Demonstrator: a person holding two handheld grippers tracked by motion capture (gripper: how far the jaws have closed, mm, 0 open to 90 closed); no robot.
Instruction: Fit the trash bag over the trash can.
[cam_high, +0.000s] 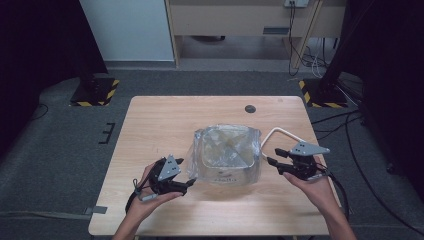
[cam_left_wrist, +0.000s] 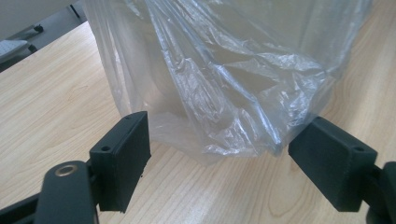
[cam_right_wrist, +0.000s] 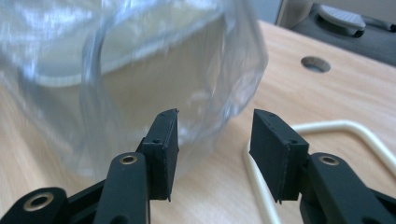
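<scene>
The clear plastic bag (cam_high: 227, 152) stands at mid-desk, toward the near edge, between both grippers. The left gripper (cam_high: 186, 184) is wide open at the bag's near-left corner, slightly closer; the right gripper (cam_high: 274, 157) stands half open beside its right wall. Neither holds anything.

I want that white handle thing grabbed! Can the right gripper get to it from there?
Probably yes. The right gripper has open jaws, and the white handle lies bare on the table beside them; the plastic bag sits off to one side.
</scene>
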